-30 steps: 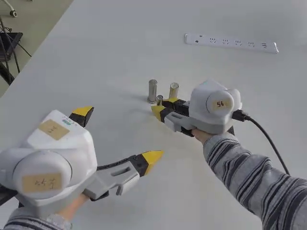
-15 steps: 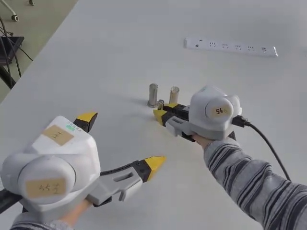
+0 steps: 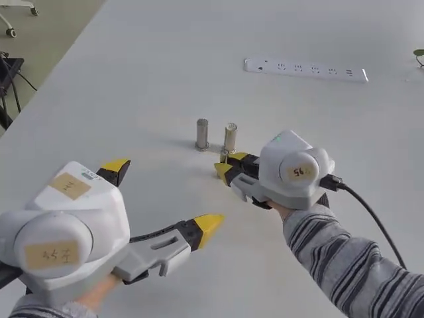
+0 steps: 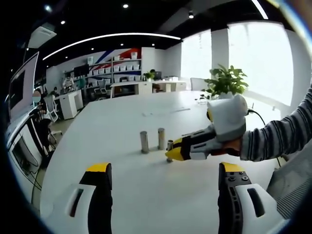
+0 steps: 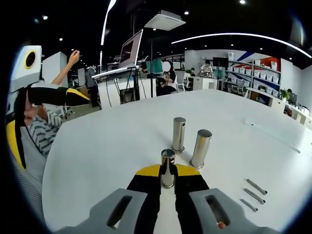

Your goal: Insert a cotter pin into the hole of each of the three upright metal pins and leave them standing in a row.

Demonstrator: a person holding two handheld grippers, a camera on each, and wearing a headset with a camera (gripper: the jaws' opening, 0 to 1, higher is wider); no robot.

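Your right gripper (image 3: 225, 165) clamps a pin (image 5: 168, 166) on the white table (image 3: 132, 79). Your left gripper (image 3: 161, 193) gapes empty. A power strip (image 3: 305, 69) lies beyond, with office desks (image 4: 68, 101) behind.

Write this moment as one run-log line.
right gripper: shut on short metal pin | left gripper: open, empty | other two pins: upright | cotter pins: lying loose

A long white matte bench (image 3: 132, 79) carries a white power strip (image 3: 305, 69) at 1 o'clock in the head view. In the left gripper view, bright tall windows (image 4: 253, 53) and a leafy green potted plant (image 4: 225, 82) sit at 2 o'clock (shelves of white boxes (image 4: 122, 67) at 11), under a curved white ceiling light strip (image 4: 112, 35).
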